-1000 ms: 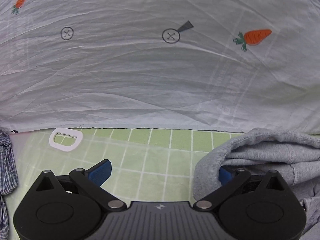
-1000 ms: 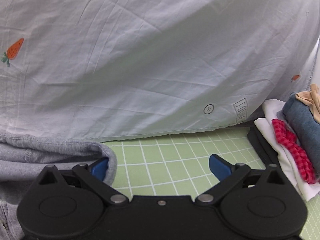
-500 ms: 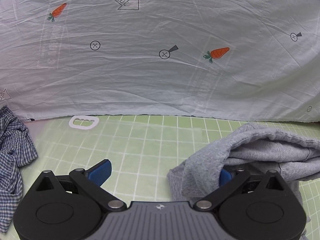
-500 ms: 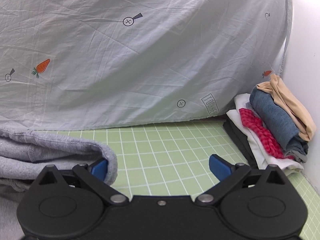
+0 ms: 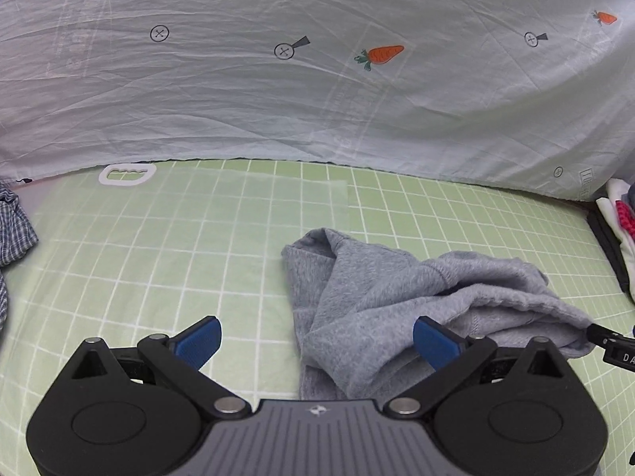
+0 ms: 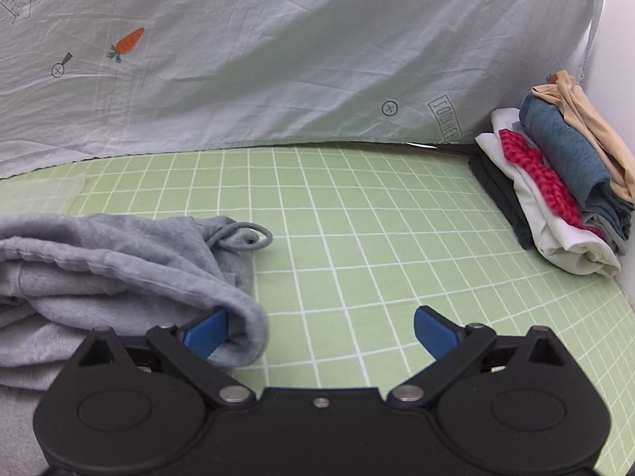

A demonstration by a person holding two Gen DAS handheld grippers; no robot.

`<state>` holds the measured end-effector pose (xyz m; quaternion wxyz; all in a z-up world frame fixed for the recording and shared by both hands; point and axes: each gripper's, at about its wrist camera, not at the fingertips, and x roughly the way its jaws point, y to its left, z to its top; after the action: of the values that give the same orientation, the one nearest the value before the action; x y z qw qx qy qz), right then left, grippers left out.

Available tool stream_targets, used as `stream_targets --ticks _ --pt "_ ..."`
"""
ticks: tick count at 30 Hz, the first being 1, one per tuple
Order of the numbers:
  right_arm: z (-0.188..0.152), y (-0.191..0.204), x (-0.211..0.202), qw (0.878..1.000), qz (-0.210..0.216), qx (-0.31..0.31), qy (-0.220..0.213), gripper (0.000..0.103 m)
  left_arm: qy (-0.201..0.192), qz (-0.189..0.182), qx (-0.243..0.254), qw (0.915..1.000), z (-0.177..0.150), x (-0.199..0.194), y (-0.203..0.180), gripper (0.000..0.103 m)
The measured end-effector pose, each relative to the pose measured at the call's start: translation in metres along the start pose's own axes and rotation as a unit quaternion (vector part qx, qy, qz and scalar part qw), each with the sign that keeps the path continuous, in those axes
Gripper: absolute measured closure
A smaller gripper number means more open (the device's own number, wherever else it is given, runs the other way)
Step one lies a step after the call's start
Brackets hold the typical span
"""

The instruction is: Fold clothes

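On the green grid mat [image 5: 166, 261], between the two grippers, lies the grey garment [image 5: 401, 297], bunched and rumpled, not yet laid flat. The left gripper [image 5: 315, 335] has its jaws spread wide and grasps nothing; its right pad sits against or just under a fold of the cloth. The right gripper [image 6: 319, 331] is likewise spread and empty, with its left pad tucked at a rolled grey edge. A drawstring [image 6: 242, 236] loops out on the mat on the far side of the bundle.

The likely trouble is a bad pinch. If either gripper closes where it now sits, it may catch several layers at once, or only the rolled lip, and the garment would lift as a lump instead of opening out. The drawstring could snag a finger or be trapped inside a fold. A wide sweep to the right could knock the folded stack [image 6: 555, 182] at the right edge, and one to the left could drag in the checked cloth [image 5: 14, 230].

Much is hard to read. I cannot tell what kind of garment this is, nor where its hem or corners lie, since the folds hide them. Its near part is cut off behind both gripper bodies. The sheet [image 5: 317, 91] with carrot prints screens everything beyond the far mat edge. A white ring [image 5: 127, 174] lies by that edge, its purpose unclear.
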<state>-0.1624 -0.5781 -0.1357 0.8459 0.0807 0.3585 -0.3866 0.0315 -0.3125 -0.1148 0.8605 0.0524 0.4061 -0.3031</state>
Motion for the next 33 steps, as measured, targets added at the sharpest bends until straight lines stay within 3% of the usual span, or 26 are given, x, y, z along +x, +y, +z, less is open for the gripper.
stream_targets --ticks 5,12,24,26,30,33 --pt "0.011 0.007 -0.002 0.999 0.034 0.014 -0.022 0.002 -0.007 0.008 -0.01 0.9999 0.011 0.005 0.0 0.001" --pt "0.021 0.01 0.032 0.998 0.047 0.049 0.005 0.002 0.034 0.023 0.003 0.9992 0.007 0.032 -0.002 0.001" --pt "-0.02 0.014 0.021 0.996 0.059 0.021 0.057 0.002 0.092 0.037 0.044 0.9941 -0.024 0.031 -0.006 0.001" --pt "-0.019 0.012 0.015 0.997 0.058 0.025 0.046 0.002 0.09 0.041 0.045 0.9941 -0.027 0.025 -0.007 0.001" --pt "-0.02 0.003 -0.014 0.998 0.061 0.028 0.007 0.002 0.049 0.034 0.019 0.998 -0.031 -0.007 -0.005 0.001" --pt "-0.032 -0.003 -0.028 0.997 0.07 0.027 0.009 0.002 0.04 0.037 0.0 0.9985 -0.04 -0.025 -0.003 0.001"
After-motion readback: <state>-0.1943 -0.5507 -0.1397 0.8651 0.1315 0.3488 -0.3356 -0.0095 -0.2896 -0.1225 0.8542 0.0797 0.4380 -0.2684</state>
